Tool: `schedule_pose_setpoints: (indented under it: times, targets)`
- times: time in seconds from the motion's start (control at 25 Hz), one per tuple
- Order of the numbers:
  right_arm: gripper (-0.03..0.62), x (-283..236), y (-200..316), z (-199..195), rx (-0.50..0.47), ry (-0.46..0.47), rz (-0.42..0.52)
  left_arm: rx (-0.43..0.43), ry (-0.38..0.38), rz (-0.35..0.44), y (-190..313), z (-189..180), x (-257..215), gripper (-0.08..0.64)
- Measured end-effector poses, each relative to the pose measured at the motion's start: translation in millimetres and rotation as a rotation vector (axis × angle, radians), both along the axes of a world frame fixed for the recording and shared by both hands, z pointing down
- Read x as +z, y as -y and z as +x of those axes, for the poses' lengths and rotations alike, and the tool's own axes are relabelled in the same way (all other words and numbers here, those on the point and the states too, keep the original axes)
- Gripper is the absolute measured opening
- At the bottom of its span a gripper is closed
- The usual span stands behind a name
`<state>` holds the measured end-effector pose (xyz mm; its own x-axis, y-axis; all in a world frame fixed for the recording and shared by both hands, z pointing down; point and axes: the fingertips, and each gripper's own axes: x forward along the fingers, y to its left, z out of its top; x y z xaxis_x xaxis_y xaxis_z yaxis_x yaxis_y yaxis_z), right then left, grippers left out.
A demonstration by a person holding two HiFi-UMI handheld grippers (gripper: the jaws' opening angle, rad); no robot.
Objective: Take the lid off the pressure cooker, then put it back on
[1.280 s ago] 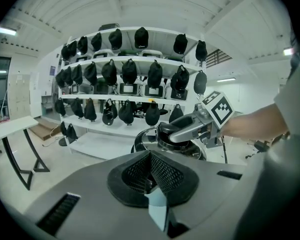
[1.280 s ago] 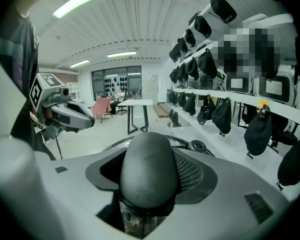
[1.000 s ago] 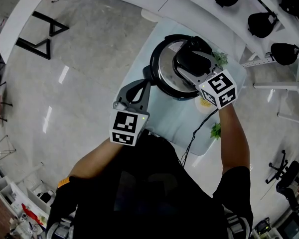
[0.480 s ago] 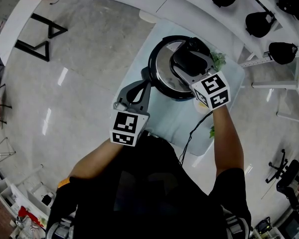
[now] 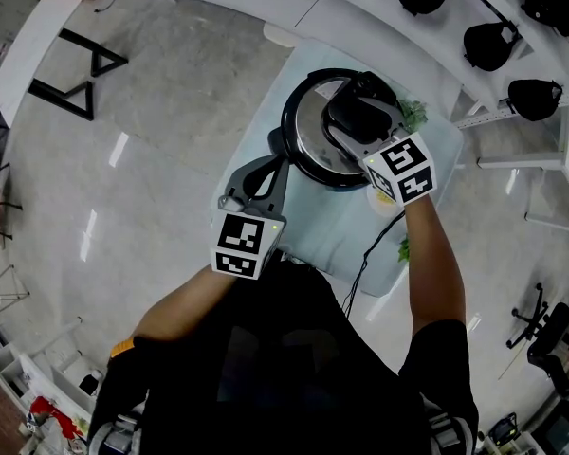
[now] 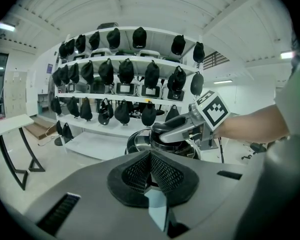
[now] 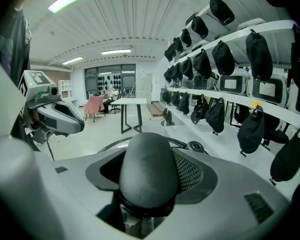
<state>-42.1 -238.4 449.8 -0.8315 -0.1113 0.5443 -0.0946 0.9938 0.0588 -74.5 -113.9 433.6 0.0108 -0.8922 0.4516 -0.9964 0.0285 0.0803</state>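
Head view: the left gripper (image 5: 278,162), its jaws pressed together on nothing, hangs over the near-left part of a pale table (image 5: 313,230), close by the side of the pressure cooker (image 5: 296,152). The cooker stands on that table with its steel lid (image 5: 313,136) seated on top. To the right, the right gripper (image 5: 362,112) reaches over the middle of the lid, and the right gripper view shows its jaws pinching the rounded black lid handle (image 7: 149,169) from both sides.
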Motion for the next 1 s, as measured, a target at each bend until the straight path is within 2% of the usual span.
schedule_pose_setpoints:
  times: [0.6, 0.76, 1.0]
  targets:
    - [0.293, 0, 1, -3, 0.042, 0.000, 0.029, -0.024, 0.017, 0.035, -16, -6, -17, 0.008]
    - [0.299, -6, 0, 11, 0.136, 0.008, 0.048, -0.026, 0.026, 0.056, -20, -1, -27, 0.008]
    - [0.305, -32, -21, 49, 0.290, 0.091, 0.070, -0.014, 0.025, 0.077, -29, 13, -38, 0.008]
